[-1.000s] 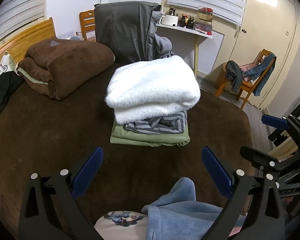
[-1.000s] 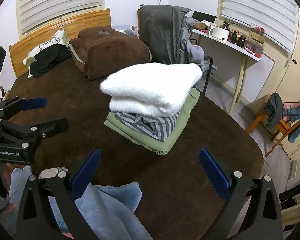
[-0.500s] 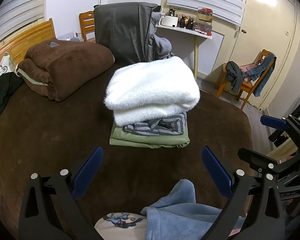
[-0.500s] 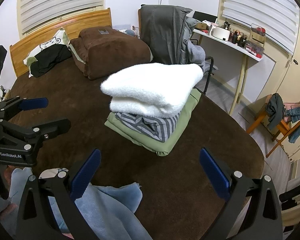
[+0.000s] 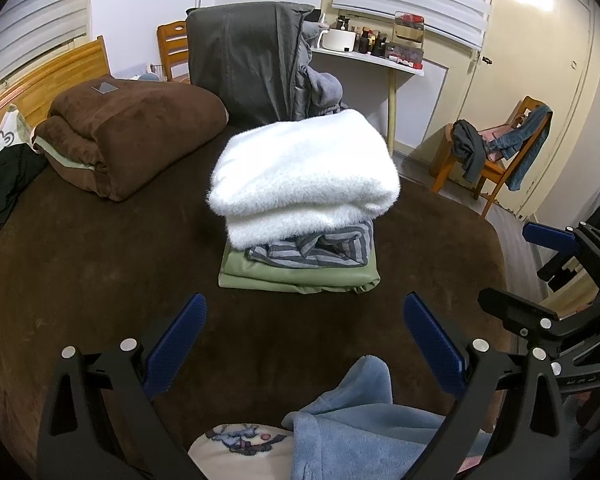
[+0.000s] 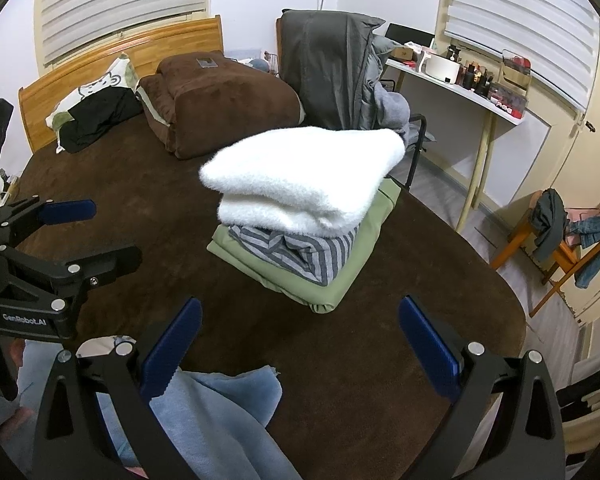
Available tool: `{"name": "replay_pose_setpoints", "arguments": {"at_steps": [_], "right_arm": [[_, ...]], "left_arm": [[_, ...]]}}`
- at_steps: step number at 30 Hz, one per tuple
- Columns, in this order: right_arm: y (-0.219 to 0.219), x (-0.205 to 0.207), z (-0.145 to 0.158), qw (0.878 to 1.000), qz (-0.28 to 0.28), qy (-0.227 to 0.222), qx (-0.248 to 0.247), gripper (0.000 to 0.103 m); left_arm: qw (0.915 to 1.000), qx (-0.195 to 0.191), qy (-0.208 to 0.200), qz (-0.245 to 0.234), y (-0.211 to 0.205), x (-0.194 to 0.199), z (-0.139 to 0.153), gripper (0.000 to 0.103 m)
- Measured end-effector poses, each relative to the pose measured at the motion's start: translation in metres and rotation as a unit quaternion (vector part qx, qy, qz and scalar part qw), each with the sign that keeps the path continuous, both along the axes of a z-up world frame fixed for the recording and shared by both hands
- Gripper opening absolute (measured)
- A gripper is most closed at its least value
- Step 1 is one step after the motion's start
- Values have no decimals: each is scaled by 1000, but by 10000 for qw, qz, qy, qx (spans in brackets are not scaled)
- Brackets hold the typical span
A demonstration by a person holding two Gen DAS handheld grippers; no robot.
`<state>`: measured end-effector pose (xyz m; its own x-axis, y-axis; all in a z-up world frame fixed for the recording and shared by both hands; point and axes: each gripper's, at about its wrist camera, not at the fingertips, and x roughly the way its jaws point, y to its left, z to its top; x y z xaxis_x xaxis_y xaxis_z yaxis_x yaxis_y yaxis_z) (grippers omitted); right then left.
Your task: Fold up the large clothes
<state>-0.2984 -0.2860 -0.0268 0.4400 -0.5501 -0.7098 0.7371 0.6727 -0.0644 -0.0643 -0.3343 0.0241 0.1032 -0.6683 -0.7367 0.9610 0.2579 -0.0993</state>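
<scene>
Little change since earlier — left gripper [image 5: 302,336] and right gripper [image 6: 300,340] fingers stay apart, empty; folded stack [image 5: 304,184] unmoved on bed [image 5: 80,264].

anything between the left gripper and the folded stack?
Nothing: in the left wrist view only bare brown bedcover lies between the open left gripper and the folded stack. The light blue garment sits nearer, below the fingers.

Folded white fleece [image 5: 304,168] tops striped [image 5: 320,246] and green garments [image 5: 296,278].
</scene>
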Motion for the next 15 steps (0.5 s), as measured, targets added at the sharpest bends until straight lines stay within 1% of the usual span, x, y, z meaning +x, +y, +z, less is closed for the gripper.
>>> {"name": "replay_pose_setpoints", "arguments": {"at_steps": [4, 8, 15], "right_arm": [[-3, 1, 1, 10000, 1, -20, 12, 97], [-3, 1, 1, 10000, -8, -36, 18, 97], [-2, 0, 1, 10000, -8, -28, 5, 97]], "left_arm": [[10000, 19, -30, -6, 1, 0, 1, 96], [10000, 8, 59, 6, 1, 0, 1, 96], [10000, -7, 82, 7, 3, 0, 0, 96]]}}
